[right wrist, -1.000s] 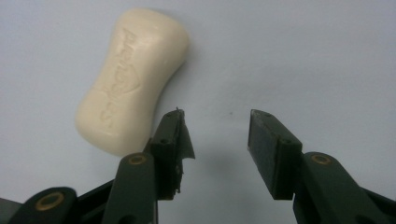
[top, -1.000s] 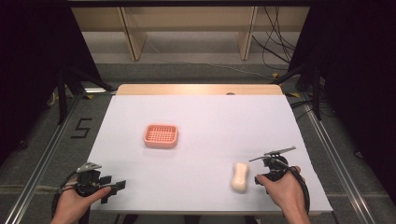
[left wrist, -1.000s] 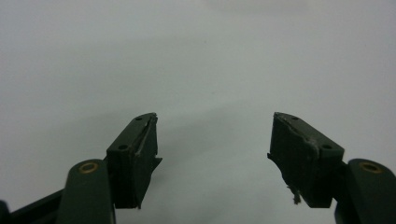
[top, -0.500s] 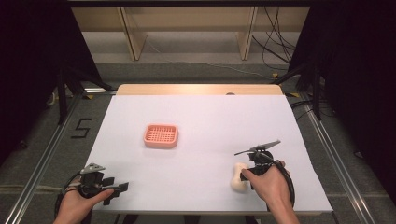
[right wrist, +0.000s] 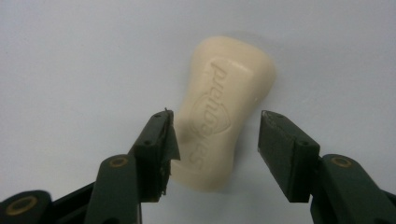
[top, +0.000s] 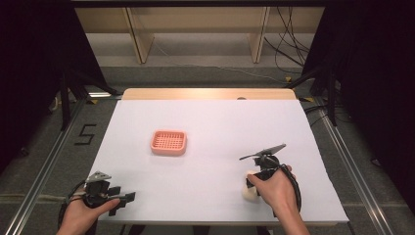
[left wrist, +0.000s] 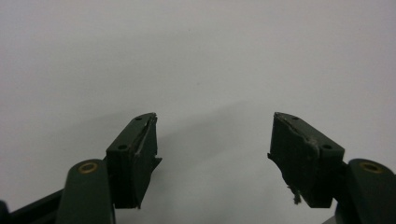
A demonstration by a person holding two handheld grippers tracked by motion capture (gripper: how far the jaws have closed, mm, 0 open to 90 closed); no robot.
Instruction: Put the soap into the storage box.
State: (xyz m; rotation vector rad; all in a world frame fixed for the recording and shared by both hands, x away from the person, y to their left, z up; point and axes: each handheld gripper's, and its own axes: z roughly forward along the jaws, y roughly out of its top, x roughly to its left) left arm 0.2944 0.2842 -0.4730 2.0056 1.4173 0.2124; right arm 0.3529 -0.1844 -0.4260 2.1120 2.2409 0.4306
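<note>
Both jaws gape: right gripper straddles the soap (embossed lettering visible close up); left gripper empty.

"5" on floor — soap embossing unreadable

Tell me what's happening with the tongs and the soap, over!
Right tongs open, jaws straddling the soap bar, not squeezing yet. Left tongs open over bare table. Pink basket sits apart, mid-table. Nothing in the way.

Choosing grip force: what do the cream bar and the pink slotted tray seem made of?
Cream bar: likely soap, matte and waxy, with a logo pressed into its face. Pink slotted tray: probably moulded plastic, uniform colour with a grid of holes; too small to be sure.
</note>
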